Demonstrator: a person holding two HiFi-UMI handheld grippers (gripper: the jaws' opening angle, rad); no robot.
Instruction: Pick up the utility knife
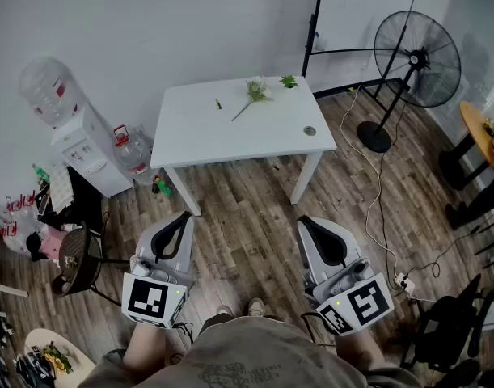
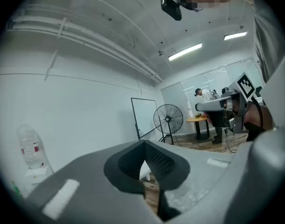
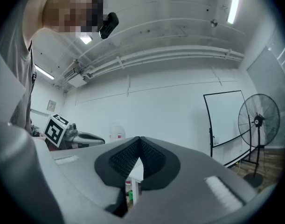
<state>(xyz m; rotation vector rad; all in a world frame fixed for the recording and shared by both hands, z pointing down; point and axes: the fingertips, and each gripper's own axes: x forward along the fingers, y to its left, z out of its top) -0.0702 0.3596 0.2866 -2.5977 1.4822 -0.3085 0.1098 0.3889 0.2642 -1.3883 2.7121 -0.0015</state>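
The left hand-held gripper and the right hand-held gripper are held clenched on nothing, well apart from the white bench. Only the head view shows the bench top. What may be the utility knife, too small to confirm, lies there left of a flower stem. The water bottle label is too small to read.

far table white | floor brown wood-grain planks | fan black | left gripper grey, its marker cube black-and-white squares
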